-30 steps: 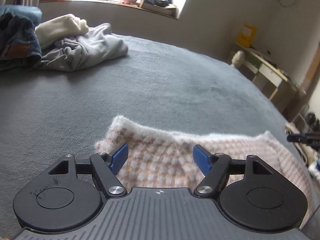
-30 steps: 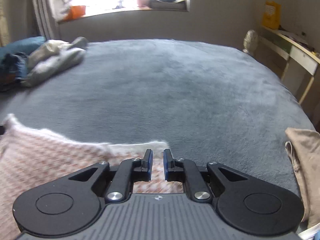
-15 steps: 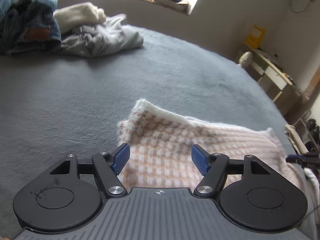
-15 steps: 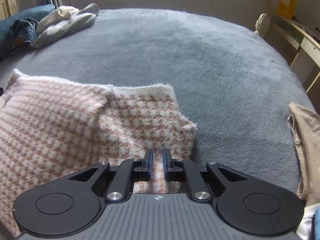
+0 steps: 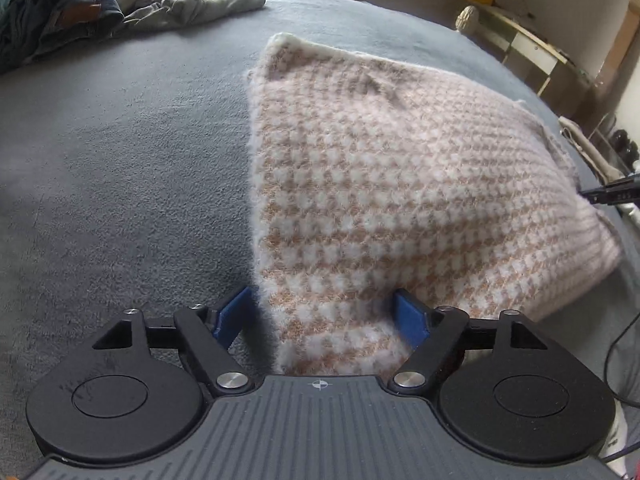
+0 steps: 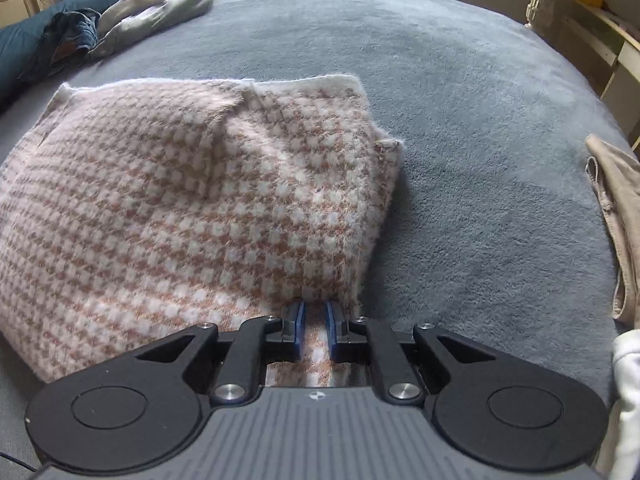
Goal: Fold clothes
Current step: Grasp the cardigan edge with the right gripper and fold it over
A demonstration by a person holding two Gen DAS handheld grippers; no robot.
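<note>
sweater (image 5: 400, 184): pink-tan houndstooth; bedspread (image 5: 120, 168): grey; pads (image 5: 232, 314): blue; jeans (image 5: 48, 12): dark blue

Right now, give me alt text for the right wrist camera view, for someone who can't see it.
The right gripper is shut on the near edge of a folded pink-and-white houndstooth sweater lying on a grey bed cover. A heap of unfolded clothes sits at the far left, and a beige garment lies at the right edge.

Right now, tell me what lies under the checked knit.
The checked knit lies on the grey blanket, which shows all round it. Its corner sits pinched in the right gripper. Whatever is beneath its folded middle is covered and cannot be seen.
</note>
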